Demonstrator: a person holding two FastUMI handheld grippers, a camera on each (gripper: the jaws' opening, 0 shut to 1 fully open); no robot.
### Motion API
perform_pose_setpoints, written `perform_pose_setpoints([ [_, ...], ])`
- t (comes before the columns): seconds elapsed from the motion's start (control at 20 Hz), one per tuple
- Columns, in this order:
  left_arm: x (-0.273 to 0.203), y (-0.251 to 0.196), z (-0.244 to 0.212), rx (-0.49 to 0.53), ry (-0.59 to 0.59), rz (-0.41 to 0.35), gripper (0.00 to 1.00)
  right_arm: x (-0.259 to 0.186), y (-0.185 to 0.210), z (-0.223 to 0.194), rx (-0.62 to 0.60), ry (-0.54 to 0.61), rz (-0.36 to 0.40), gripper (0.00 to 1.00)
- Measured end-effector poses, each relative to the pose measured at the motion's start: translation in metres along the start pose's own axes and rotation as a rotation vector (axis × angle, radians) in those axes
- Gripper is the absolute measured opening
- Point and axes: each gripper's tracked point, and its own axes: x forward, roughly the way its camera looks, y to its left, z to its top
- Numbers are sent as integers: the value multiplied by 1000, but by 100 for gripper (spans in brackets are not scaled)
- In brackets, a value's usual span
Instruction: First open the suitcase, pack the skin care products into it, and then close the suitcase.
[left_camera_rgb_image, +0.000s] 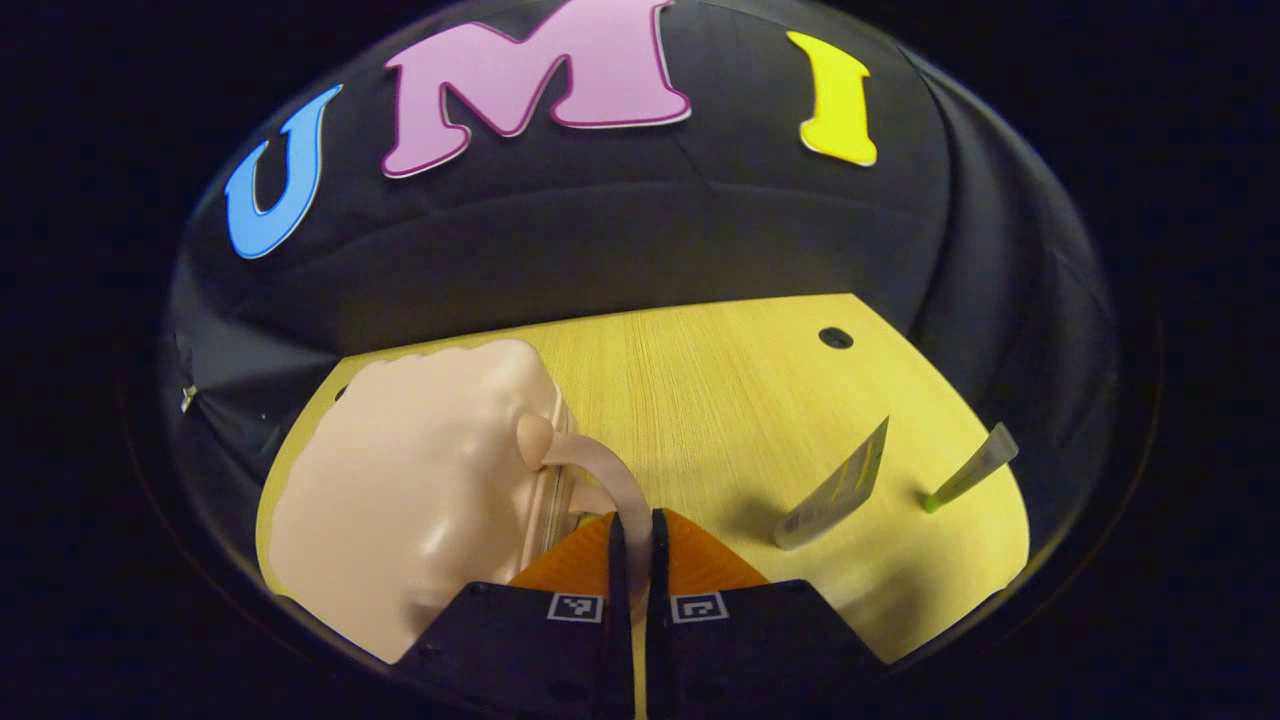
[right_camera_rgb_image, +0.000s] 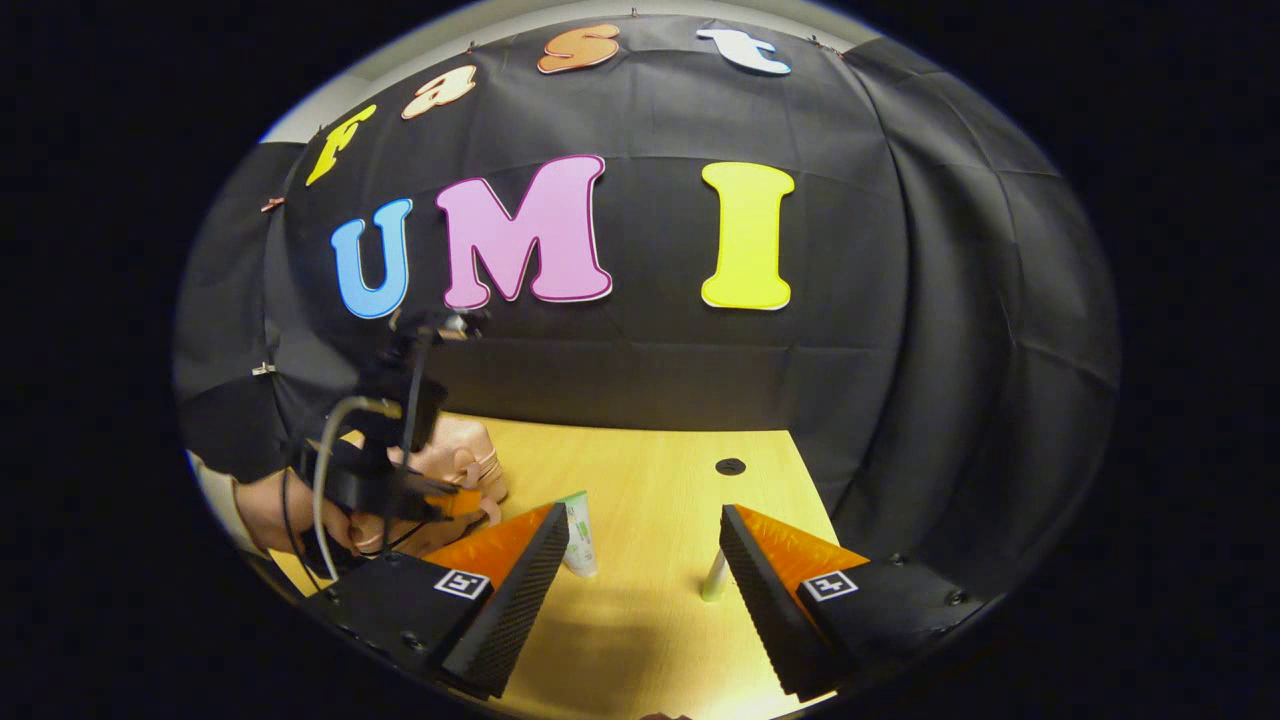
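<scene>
Tabletop (left_camera_rgb_image: 720, 380): left claw (left_camera_rgb_image: 632, 545) pinching suitcase handle (left_camera_rgb_image: 610, 475)

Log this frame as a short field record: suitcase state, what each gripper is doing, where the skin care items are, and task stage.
suitcase: pale pink suitcase lying closed on the wooden table
left gripper: left gripper shut on the suitcase handle
right gripper: right gripper open, above the table, holding nothing
skin care items: wide tube and thin tube, both standing cap-down on the table, apart from each other, outside the suitcase
person: hand holding the left gripper, seen in the right gripper view
task stage: opening not yet done, nothing packed
</scene>
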Motion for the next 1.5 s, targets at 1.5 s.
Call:
perform_pose_setpoints([
  [1.5,35,583,-42,-351,-67,408,14,5,50,-41,-4,46,-141,97],
])
